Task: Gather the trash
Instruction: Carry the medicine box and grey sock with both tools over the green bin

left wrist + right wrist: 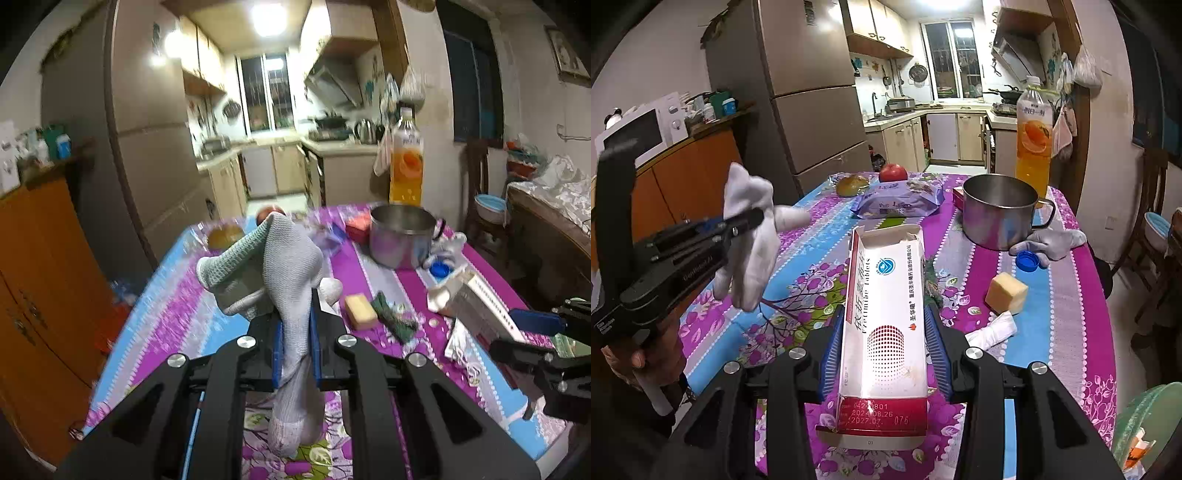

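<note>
My left gripper (295,325) is shut on a white knitted glove (291,258), which hangs from the blue pads above the table. In the right wrist view that left gripper (750,218) is at the left, and the glove (750,236) dangles from it. My right gripper (884,317) is shut on an open, empty tablet box (886,295), white with a red end, gripped by its long sides. In the left wrist view the box (480,299) and the right gripper (535,332) are at the right edge.
On the flowered tablecloth (1063,317) lie a second glove (1056,240), a blue cap (1027,261), a yellow block (1006,293), crumpled white paper (993,330) and a purple packet (897,201). A steel pot (1001,210) and juice bottle (1032,136) stand behind. A green bin (1145,424) is lower right.
</note>
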Available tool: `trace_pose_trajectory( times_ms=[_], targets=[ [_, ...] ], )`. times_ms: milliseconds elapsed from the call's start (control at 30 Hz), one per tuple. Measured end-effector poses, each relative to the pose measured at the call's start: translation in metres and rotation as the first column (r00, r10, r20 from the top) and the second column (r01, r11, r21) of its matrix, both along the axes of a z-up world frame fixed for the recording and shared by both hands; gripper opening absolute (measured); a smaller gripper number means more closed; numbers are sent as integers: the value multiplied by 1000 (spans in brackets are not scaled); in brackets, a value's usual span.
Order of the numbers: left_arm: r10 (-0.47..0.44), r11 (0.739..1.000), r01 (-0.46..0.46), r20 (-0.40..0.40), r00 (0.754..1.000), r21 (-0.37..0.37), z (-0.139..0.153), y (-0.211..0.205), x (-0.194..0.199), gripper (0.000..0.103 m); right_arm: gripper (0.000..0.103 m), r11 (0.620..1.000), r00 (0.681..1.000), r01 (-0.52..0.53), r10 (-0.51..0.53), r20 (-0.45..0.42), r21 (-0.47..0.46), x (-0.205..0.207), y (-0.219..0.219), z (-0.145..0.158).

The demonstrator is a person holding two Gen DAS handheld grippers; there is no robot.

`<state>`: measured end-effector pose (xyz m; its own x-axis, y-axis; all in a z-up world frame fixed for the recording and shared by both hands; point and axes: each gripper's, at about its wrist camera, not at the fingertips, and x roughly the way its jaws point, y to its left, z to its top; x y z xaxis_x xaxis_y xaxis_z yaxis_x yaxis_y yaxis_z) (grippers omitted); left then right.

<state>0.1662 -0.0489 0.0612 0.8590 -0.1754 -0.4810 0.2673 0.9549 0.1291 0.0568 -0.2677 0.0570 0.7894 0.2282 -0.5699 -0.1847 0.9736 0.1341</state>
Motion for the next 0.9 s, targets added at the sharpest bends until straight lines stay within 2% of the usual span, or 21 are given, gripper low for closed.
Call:
trace_pose_trajectory(
  times_ms=[133,367,900],
  targets=[
    [23,1000,-24,68,997,17,10,-2,-9,10,43,1000,1000,-9,9,-8,-15,-5,5,5],
    [55,998,-60,142,988,31,20,-4,-19,10,44,999,1000,-21,20,-15,-25,-7,9,11],
    [31,999,-39,210,977,33,35,-17,-35,10,44,999,1000,9,-9,-2,-32,-18,-10,18]
  ],
)
